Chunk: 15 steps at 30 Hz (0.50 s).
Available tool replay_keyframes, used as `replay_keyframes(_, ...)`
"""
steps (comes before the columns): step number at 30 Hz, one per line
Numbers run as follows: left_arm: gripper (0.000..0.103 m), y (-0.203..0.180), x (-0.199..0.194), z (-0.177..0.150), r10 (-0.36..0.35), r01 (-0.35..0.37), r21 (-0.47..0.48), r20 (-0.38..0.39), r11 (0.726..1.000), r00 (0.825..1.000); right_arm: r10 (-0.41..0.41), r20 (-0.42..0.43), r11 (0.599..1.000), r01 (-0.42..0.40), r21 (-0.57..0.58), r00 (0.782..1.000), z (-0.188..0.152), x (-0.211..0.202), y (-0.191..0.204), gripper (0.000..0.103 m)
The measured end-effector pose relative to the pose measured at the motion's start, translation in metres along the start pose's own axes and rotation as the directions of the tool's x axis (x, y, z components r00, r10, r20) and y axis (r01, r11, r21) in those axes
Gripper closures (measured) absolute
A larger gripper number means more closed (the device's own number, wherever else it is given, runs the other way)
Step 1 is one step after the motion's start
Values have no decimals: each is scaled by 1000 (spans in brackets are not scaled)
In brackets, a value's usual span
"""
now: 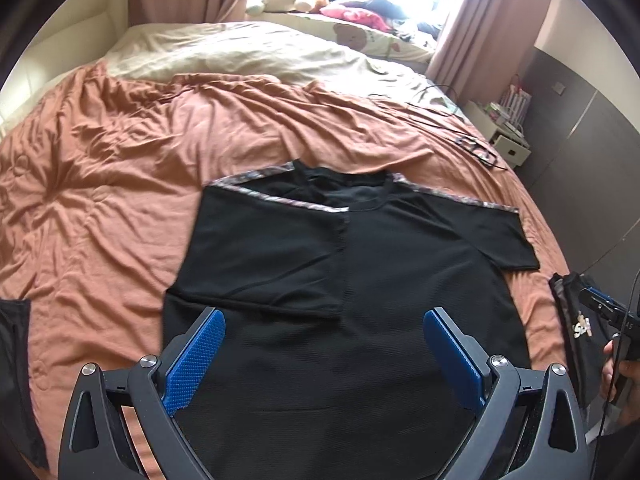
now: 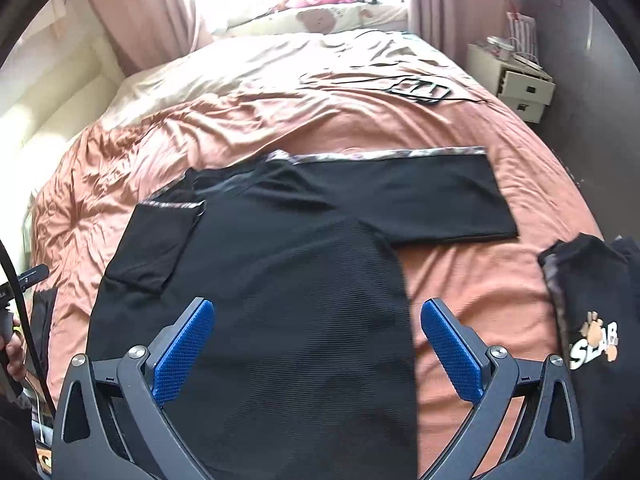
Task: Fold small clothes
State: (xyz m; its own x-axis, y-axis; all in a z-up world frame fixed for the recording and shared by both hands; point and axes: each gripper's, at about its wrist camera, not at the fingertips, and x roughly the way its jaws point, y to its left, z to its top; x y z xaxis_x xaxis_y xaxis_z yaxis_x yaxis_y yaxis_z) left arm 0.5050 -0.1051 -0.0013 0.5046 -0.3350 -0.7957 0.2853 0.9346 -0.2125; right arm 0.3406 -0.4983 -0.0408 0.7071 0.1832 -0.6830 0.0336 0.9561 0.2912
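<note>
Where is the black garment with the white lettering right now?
The lettered garment lies at the right edge of the bed, on the orange bedspread, just right of the spread-out black T-shirt.

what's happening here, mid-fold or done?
Mid-fold. A person holds a hand-held gripper in each hand over a black T-shirt spread on the bed. Its left sleeve is folded in; the right sleeve still lies flat. Left hand-held gripper and right hand-held gripper are open, holding nothing.

The shirt is matt black cloth with a fine ribbed weave. The quilt is soft, wrinkly cloth. The pads are bumpy blue plastic.
</note>
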Motion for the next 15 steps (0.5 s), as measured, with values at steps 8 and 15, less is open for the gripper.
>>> replay_keyframes(8, 0, -49, 23, 17, -48, 50, 47, -46, 998, 998, -78, 16, 995, 77, 67, 997, 3, -21, -40, 0)
replay_keyframes(15, 1, -85, 45, 28, -77, 82, 92, -53, 992, 996, -86, 13, 991, 84, 100, 996, 10, -21, -66, 0)
